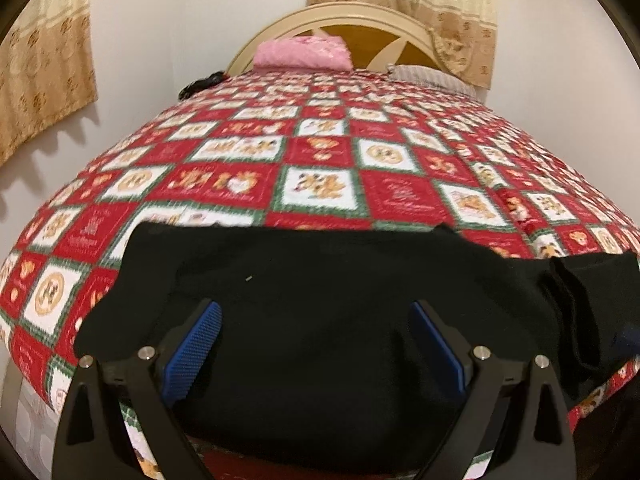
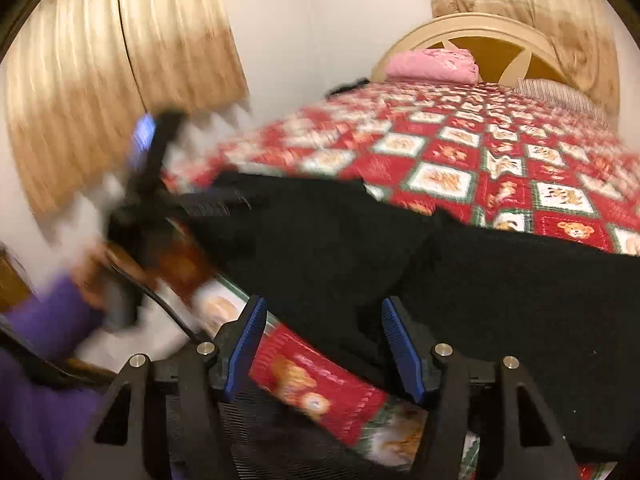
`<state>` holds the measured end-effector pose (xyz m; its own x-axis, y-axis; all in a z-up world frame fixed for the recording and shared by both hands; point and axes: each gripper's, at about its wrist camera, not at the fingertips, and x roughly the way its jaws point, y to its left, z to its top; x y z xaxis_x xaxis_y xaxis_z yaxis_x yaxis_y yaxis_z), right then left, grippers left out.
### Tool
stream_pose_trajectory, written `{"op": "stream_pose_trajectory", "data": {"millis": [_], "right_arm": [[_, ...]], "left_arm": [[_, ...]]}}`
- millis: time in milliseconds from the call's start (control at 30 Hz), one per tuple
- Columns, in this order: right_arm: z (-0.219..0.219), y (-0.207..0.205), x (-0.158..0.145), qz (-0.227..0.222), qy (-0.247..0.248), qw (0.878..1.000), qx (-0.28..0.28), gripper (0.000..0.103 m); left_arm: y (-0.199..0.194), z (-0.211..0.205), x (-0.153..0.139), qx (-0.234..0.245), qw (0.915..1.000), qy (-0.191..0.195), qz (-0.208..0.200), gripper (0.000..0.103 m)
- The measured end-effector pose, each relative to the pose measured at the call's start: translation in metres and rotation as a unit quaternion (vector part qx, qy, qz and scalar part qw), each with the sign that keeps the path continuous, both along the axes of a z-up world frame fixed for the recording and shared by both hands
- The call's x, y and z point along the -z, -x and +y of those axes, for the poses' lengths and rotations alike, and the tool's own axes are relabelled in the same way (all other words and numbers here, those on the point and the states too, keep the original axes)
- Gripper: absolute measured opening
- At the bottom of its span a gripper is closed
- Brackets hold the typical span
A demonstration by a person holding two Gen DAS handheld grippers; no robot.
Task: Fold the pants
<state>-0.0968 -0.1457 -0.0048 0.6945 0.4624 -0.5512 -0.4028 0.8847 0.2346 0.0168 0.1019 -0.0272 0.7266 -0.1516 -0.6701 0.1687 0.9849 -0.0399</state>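
Black pants [image 1: 320,280] lie spread across the near edge of a bed under a red and white patchwork quilt [image 1: 320,148]. My left gripper [image 1: 316,314] hovers open just above them, its blue pads wide apart over the dark cloth. In the right wrist view the pants [image 2: 500,280] run from left to right along the quilt [image 2: 480,152]. My right gripper [image 2: 325,316] stands open at their near edge, where the cloth lies between the pads without being pressed. The left gripper [image 2: 176,176] appears blurred at the left, held by a hand with a purple sleeve [image 2: 44,320].
A folded pink cloth [image 1: 300,54] and a striped pillow [image 1: 432,76] rest against the cream headboard [image 1: 348,20]. A dark item [image 1: 200,82] sits at the bed's far left corner. Beige curtains [image 2: 112,80] hang on the white wall left of the bed.
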Motion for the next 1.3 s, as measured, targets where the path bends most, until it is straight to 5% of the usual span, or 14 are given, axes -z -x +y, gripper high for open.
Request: {"op": "stream_pose_trajectory", "data": {"millis": [33,100,167,333,433,567,800,1000,1133,1300], "right_arm": [[-0.015,-0.004,-0.006,-0.012,-0.012,0.999,0.036,0.06],[-0.032,-0.018,-0.008,-0.012,-0.014,0.997,0.081,0.031],[-0.041,-0.043,0.002,0.011,-0.014,0.993,0.115,0.022],[-0.015,-0.085,0.042,0.082,-0.042,0.992,0.088,0.021],[-0.001,-0.08,0.043,0.053,-0.016,0.995,0.089,0.024],[-0.012,-0.056,0.029,0.057,-0.067,0.995,0.043,0.024],[-0.117,-0.011,-0.025,-0.02,-0.061,0.982,0.175,0.024],[-0.174,-0.025,0.007,0.035,-0.041,0.966,0.254,0.023],[-0.19,-0.03,0.023,0.033,-0.11,0.956,0.269,0.022],[-0.19,-0.032,0.026,0.036,-0.124,0.951,0.282,0.022]], "left_arm": [[0.001,-0.005,-0.002,0.008,1.0,-0.003,-0.005,0.097],[0.004,-0.015,-0.006,0.023,0.9997,-0.006,-0.01,0.097],[0.004,-0.024,-0.009,0.034,0.9993,-0.01,-0.014,0.097],[0.01,-0.04,-0.017,0.053,0.9981,-0.02,-0.026,0.097],[0.009,-0.05,-0.019,0.065,0.9974,-0.02,-0.024,0.097],[0.006,-0.078,-0.027,0.101,0.994,-0.024,-0.036,0.097],[0.018,-0.14,-0.039,0.184,0.9814,0.007,-0.053,0.097],[0.031,-0.185,-0.011,0.215,0.9759,-0.015,-0.031,0.097],[0.019,-0.181,0.015,0.199,0.9793,0.001,0.035,0.097],[0.029,-0.178,0.014,0.205,0.9786,-0.015,0.016,0.097]]}}
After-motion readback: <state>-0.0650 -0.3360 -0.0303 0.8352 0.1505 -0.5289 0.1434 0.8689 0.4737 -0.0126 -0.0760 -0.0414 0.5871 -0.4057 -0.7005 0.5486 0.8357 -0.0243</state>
